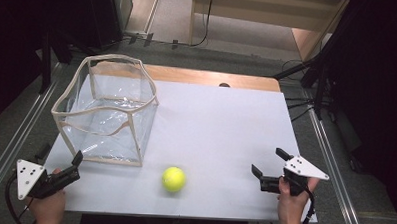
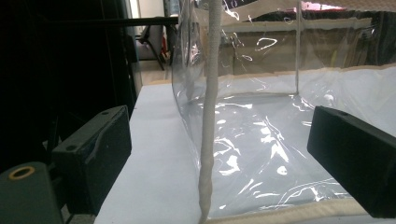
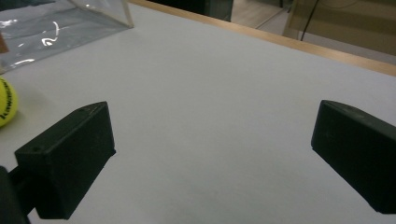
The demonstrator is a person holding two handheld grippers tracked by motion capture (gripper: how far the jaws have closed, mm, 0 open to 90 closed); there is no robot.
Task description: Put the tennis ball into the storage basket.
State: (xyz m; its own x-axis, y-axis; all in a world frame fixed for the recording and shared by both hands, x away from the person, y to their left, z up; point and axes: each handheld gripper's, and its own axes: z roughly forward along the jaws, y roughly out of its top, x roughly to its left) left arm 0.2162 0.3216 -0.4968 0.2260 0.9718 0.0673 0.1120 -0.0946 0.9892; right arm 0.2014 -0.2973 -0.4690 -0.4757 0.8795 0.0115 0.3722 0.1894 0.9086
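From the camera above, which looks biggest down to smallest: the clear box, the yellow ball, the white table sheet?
1. White table sheet, by far the largest.
2. Clear box.
3. Yellow ball, smallest, though it lies nearer the camera than the box.

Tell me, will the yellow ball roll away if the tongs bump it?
Probably yes: the yellow ball is round and sits free on the flat white table, so a nudge could send it rolling. It looks like a fuzzy tennis ball, so likely light and not slippery. The right tongs stand open, seemingly wide enough to take it.
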